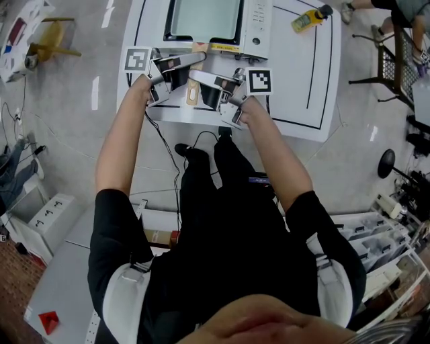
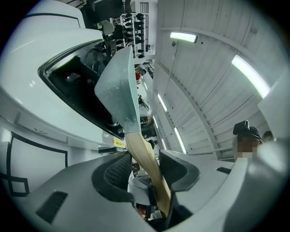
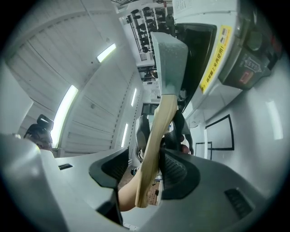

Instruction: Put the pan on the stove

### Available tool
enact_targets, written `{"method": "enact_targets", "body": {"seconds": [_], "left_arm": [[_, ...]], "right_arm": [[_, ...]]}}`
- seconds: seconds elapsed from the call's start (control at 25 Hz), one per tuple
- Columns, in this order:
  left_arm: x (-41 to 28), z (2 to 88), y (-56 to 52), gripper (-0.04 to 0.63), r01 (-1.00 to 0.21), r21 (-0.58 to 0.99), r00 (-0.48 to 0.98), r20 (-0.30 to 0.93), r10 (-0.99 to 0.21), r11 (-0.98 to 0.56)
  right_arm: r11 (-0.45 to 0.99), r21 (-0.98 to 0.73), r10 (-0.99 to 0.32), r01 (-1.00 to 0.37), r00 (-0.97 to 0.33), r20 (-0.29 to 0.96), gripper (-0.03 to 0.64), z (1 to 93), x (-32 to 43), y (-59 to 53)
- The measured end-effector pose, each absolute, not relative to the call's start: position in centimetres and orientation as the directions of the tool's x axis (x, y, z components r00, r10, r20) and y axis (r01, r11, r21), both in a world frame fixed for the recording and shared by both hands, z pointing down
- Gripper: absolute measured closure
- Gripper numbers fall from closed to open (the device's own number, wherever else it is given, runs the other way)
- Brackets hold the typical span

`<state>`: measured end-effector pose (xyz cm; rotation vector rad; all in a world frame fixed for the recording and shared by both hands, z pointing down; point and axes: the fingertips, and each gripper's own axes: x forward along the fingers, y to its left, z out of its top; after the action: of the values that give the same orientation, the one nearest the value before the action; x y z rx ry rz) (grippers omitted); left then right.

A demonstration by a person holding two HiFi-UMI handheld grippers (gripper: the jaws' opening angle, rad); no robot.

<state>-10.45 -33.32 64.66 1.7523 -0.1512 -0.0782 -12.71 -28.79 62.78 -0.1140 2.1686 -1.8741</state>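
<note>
The left gripper [image 2: 146,159] and the right gripper [image 3: 146,157] meet from either side at the pan's wooden handle [image 1: 193,92], close to the near edge of the white table [image 1: 302,74]. Both are open. The handle runs between each pair of jaws and leans on one pad, with a gap to the other. Beyond them the grey rectangular pan [image 1: 205,19] lies over the dark top of the white stove [image 1: 259,23]. A yellow bottle [image 1: 309,19] lies farther right on the table.
</note>
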Motion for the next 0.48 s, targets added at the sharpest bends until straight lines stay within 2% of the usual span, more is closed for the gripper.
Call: {"method": "enact_targets", "body": {"seconds": [0.16,0.48], "left_arm": [[-10.5,64.1,-33.9,0.39,-0.04,0.987,0.984,0.012,-0.176,-0.156],[-10.4,63.1,-34.5,0.371,0.018,0.979,0.98,-0.057,-0.19,-0.201]], "right_arm": [[0.143,-0.981,-0.254,0.133,-0.953,-0.166,0.411,62.1,-12.6,-28.9],[0.167,-0.975,-0.263,0.145,-0.947,-0.186,0.416,61.6,-12.3,-29.2]]}}
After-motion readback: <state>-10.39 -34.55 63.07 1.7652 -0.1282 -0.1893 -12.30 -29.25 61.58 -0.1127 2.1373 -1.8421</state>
